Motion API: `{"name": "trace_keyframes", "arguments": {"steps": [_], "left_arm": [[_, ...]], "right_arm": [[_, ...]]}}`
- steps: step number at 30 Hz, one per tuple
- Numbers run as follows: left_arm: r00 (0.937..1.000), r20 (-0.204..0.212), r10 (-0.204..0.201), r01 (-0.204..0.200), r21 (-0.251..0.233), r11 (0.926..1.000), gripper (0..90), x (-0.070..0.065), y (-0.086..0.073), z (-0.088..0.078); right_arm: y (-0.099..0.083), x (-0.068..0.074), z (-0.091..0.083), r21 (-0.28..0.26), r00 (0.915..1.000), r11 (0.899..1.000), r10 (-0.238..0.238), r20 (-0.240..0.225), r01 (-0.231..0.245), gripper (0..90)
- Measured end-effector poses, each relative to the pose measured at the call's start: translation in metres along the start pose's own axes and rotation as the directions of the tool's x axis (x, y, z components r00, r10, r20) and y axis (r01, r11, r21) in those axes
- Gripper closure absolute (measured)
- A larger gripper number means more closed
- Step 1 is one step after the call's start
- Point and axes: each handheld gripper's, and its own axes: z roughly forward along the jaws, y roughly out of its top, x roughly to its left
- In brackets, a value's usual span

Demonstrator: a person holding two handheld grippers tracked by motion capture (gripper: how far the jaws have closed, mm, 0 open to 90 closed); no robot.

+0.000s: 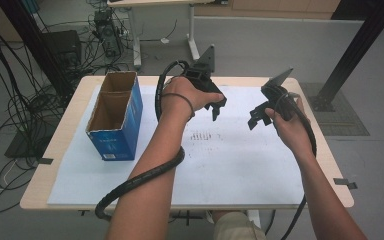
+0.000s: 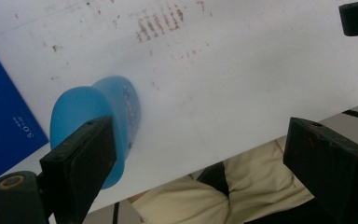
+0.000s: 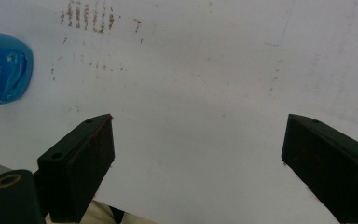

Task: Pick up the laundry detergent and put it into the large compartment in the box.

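Both claws hang wide and empty over the white sheet (image 1: 240, 160): left claw (image 2: 200, 154), right claw (image 3: 198, 154). Between the forearms, on the bench, lies a blue bottle (image 2: 100, 119), flat, long axis roughly toward the blue box (image 1: 116, 117). Boxing it seems not yet begun, with the grasp and the carry left.

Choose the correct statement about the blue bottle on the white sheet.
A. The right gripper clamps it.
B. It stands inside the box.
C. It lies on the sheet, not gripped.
C: the blue bottle lies on the white sheet, while the left gripper hangs open above it.
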Motion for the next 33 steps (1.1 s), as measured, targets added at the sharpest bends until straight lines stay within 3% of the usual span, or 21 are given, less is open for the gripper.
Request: {"name": "trace_keyframes", "arguments": {"steps": [23, 33], "left_arm": [[0.9999, -0.013, 0.003, -0.003, 0.004, 1.0000, 9.4, -0.0062, 0.0032, -0.0002], [0.9990, -0.045, -0.007, 0.007, 0.010, 0.9999, 8.9, -0.0051, 0.0059, -0.0022]], "right_arm": [[-0.0046, -0.0022, -0.0034, -0.010, 1.0000, 1.000, 0.007, 0.001, -0.007, 9.3], [-0.0052, -0.0025, -0.0047, -0.017, 0.9999, 1.000, 0.010, 0.003, -0.010, 9.3]]}}
